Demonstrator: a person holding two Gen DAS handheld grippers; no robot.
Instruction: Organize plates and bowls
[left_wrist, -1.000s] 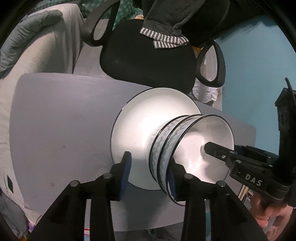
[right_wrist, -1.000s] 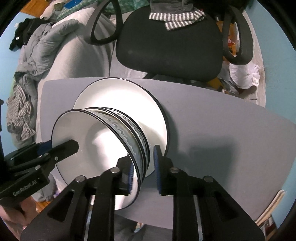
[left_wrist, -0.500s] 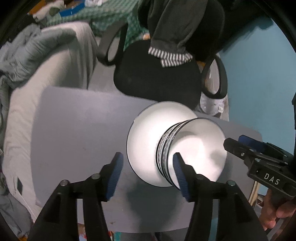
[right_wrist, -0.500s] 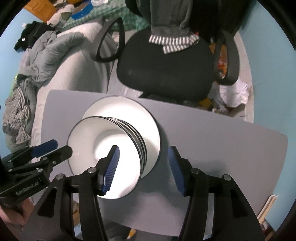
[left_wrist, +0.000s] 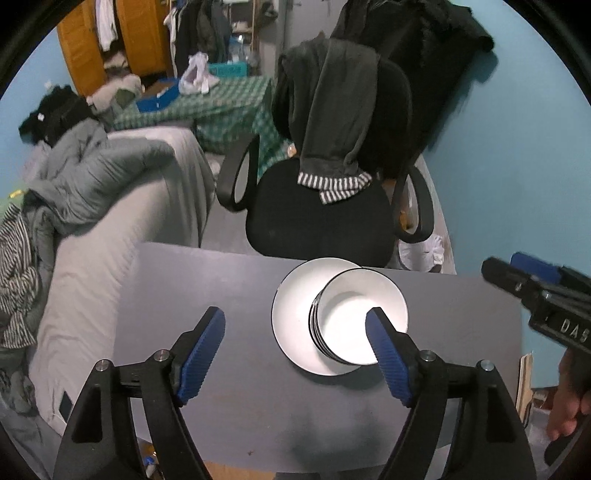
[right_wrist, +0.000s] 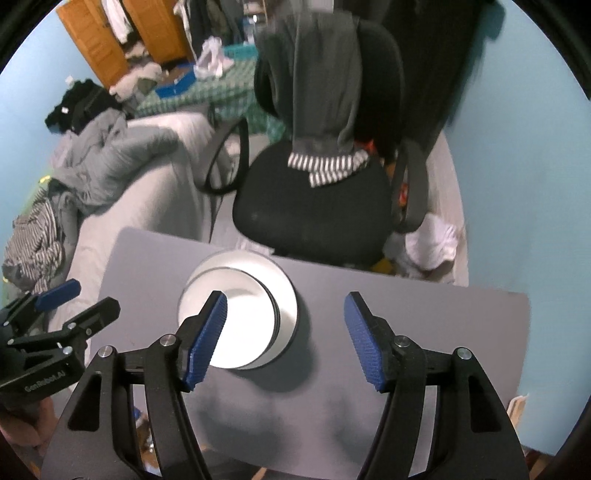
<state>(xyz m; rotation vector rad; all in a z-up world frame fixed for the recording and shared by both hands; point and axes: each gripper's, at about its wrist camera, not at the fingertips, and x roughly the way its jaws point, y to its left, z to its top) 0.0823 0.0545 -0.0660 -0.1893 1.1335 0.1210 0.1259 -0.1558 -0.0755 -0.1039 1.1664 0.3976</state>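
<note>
A stack of white bowls with dark rims (left_wrist: 351, 325) stands on a white plate (left_wrist: 291, 314) on the grey table (left_wrist: 207, 288). My left gripper (left_wrist: 295, 350) is open and empty, held high above the table, left of the stack. In the right wrist view the bowls (right_wrist: 236, 314) sit on the plate (right_wrist: 286, 295). My right gripper (right_wrist: 284, 332) is open and empty, high above the table, over the stack's right side. The right gripper shows at the edge of the left wrist view (left_wrist: 535, 291), and the left gripper at the edge of the right wrist view (right_wrist: 62, 310).
A black office chair (left_wrist: 325, 206) with grey clothing draped on it stands behind the table. A bed with grey bedding (left_wrist: 96, 192) lies to the left. A blue wall (right_wrist: 517, 147) is on the right.
Both grippers have let go of the bowl stack, opened wide, and pulled up and back from the table. The bowls stay on the plate.
</note>
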